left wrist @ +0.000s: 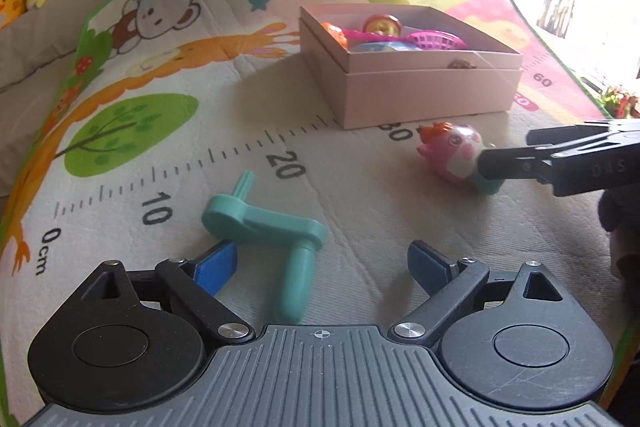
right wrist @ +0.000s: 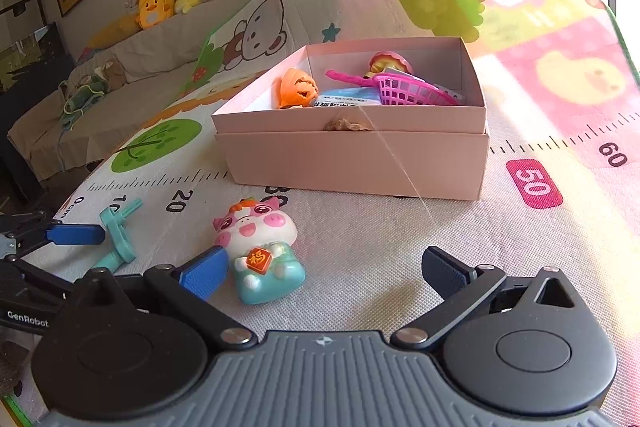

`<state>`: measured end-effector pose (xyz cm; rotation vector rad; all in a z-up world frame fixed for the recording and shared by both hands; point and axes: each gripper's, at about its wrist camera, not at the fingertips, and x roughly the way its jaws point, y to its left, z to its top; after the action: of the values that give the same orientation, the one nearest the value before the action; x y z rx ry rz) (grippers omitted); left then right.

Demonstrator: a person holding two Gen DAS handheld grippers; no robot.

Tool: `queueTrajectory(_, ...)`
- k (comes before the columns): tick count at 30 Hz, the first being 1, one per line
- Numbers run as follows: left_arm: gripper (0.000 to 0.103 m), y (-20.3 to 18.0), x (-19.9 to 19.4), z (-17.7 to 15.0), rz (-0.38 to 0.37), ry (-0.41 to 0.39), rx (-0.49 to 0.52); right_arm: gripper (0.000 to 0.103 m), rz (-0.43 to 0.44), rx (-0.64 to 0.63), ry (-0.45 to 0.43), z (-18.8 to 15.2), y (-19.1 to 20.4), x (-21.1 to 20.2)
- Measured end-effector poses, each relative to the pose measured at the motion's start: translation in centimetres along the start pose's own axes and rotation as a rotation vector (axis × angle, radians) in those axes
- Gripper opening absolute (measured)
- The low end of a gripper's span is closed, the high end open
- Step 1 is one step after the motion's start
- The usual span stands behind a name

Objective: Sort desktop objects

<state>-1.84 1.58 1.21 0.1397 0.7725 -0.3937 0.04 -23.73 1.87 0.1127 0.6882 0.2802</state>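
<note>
A teal crank [left wrist: 262, 227] lies flat on the play mat [left wrist: 360, 195], near the printed ruler marks 10 and 20. Its round handle points toward the near edge and its thin stem toward the far side. The left gripper [left wrist: 320, 269] sits just before it with the jaws wide apart; the handle of the crank lies between the blue pads, but no pad presses on it. The left pad is very close to the crank; if they touch, I cannot tell.

To the right lies a pig toy [right wrist: 258, 251], pink and white with a blue base, on its back. The right gripper [right wrist: 324, 273] is over it, jaws wide apart and holding nothing. Its left pad is just beside the toy, perhaps touching.

Farther away a pink box [right wrist: 352, 159] stands open on the mat. Inside are an orange toy [right wrist: 298, 89], a pink basket [right wrist: 412, 91], a blue packet and a small figure.

Beyond the mat is a beige sofa [right wrist: 132, 59] with yellow plush toys [right wrist: 154, 9].
</note>
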Motion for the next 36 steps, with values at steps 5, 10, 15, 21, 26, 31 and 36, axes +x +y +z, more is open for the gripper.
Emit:
queueTrajectory(5,0.097,-1.5,-0.5,-0.5,0.032,-0.033,0.054,0.103,-0.004,0.003,0.001,0.0,0.0,0.1)
queueTrajectory(10,0.099,-0.4,0.3,0.2,0.198,-0.063,0.088,0.103,-0.002,0.004,0.0,0.0,0.0,0.1)
queueTrajectory(15,0.1,0.8,1.1,0.9,0.154,-0.068,0.035,0.103,-0.002,0.006,-0.002,0.0,-0.1,0.1)
queueTrajectory(21,0.101,-1.6,0.6,-0.1,-0.04,-0.027,0.068,0.103,-0.003,0.01,-0.003,0.0,-0.1,0.1)
queueTrajectory(26,0.101,-3.0,-0.2,-0.5,0.001,-0.068,0.156,0.103,-0.001,0.012,-0.007,0.0,-0.2,0.0)
queueTrajectory(31,0.101,-1.5,0.9,0.6,0.064,-0.061,0.174,0.103,0.004,0.009,-0.014,0.0,-0.2,-0.1)
queueTrajectory(36,0.101,-0.3,1.7,1.3,0.051,-0.012,0.1,0.103,-0.001,0.012,-0.016,-0.1,-0.1,-0.2)
